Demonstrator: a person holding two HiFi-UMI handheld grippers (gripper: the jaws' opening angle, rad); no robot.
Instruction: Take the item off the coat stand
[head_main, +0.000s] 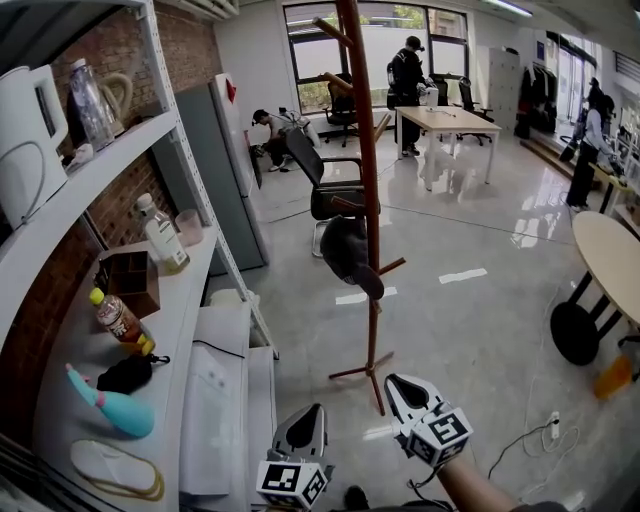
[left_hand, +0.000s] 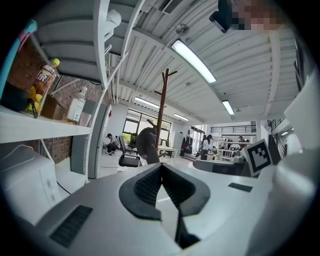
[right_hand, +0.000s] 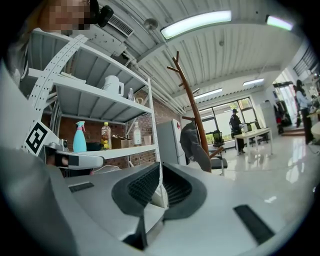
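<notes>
Cap (head_main: 350, 255), perhaps, hangs on coat stand (head_main: 366, 170).

The coat stand (head_main: 366, 180) is reddish-brown wood, smooth with a faint sheen. The dark item (head_main: 348, 255) hanging on it is soft, matt cloth. The floor (head_main: 480, 300) is pale and glossy, polished enough to mirror the windows. The shelf (head_main: 190, 295) is white painted metal with perforated uprights, and it stands against a rough red brick wall (head_main: 120, 208). The left claw (head_main: 316, 410) and right claw (head_main: 393, 382) have smooth, matt, light-grey plastic shells. Their pads (left_hand: 146, 187) are black, finely ribbed and rubbery-looking.
</notes>
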